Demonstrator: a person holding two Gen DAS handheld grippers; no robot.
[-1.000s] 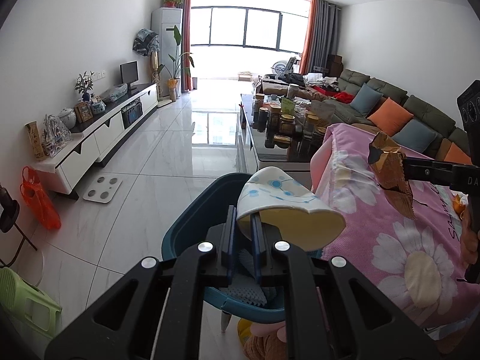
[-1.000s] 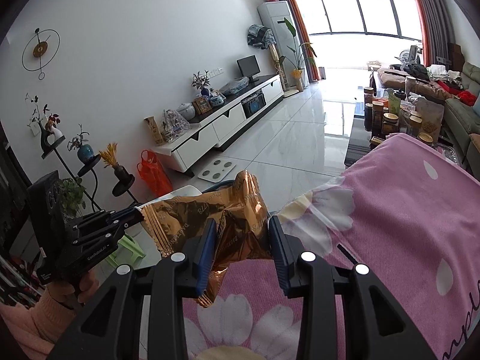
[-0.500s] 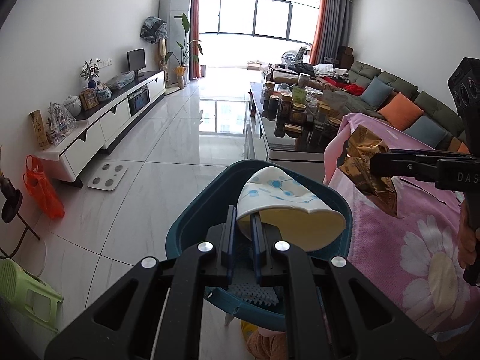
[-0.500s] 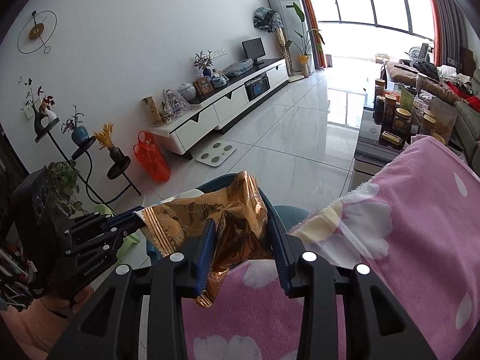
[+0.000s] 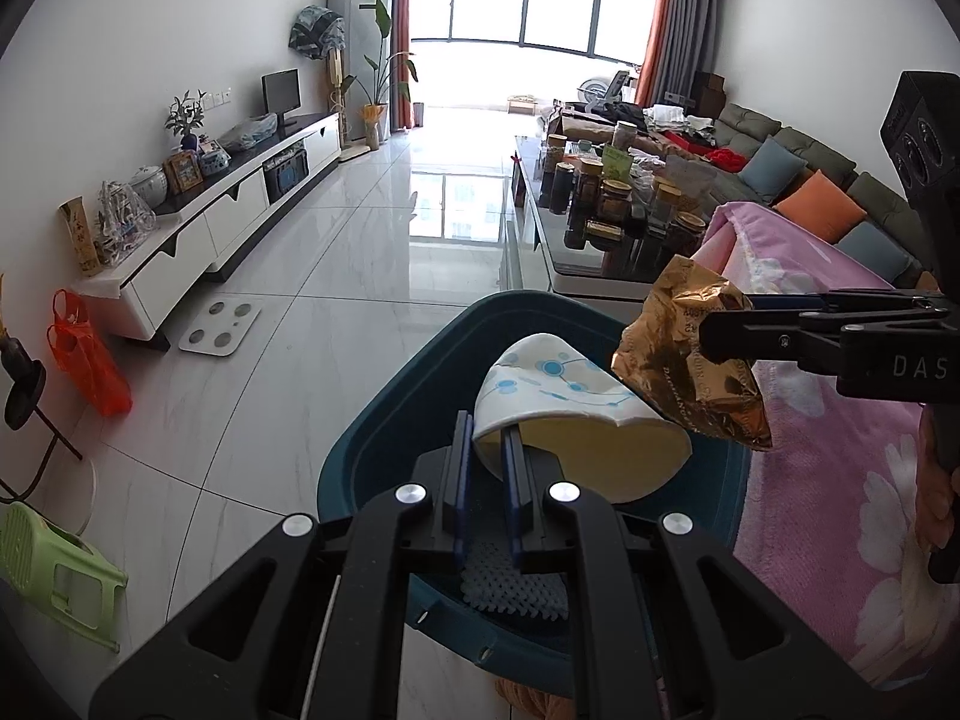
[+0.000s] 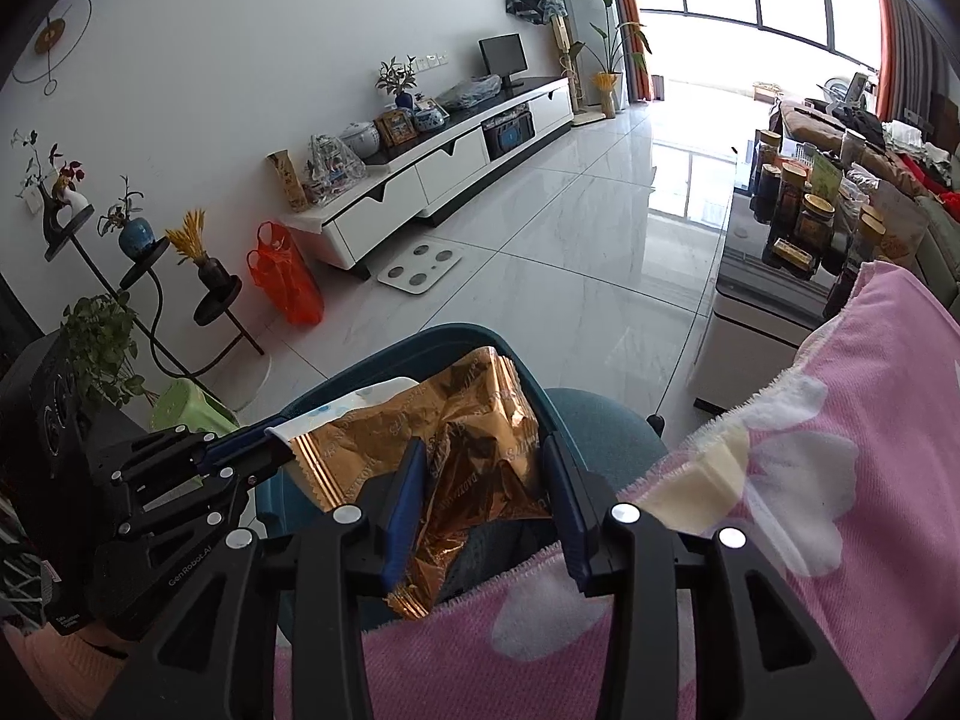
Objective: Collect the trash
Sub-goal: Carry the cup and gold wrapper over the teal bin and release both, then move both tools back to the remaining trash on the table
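Moved since a second ago: both grippers carried from over the pink blanket to above the bin, bin now filling the lower middle of both views.
Right gripper [image 6: 486,498]: jaws opening, blue pads drawn apart from the wrapper, wrapper between them but no longer pinched on either side.
Gold wrapper [image 6: 456,456]: crumpled foil, hanging between the right fingers, mostly over the bin's mouth, lower tail close above the blanket edge.
Left gripper [image 5: 485,474]: nearly closed, clamped on the rim of the paper cup.
Paper cup [image 5: 570,414]: white with blue dots, squashed, lying on its side in the grip, mouth turned right, held over the bin opening and just beside the wrapper.
Bin [image 5: 384,438]: dark teal, open-topped, directly under both items, standing against the blanket's edge.
Pink blanket [image 6: 840,516]: flowered, covering the surface at right, no other trash seen on the visible part.
Step in hand: drop-off, apparently, with the wrapper being let go first.
Next move calls for: widening the right jaws fully so foil falls clear rather than snagging on a pad or landing on the blanket; then releasing the cup, well inside the rim.
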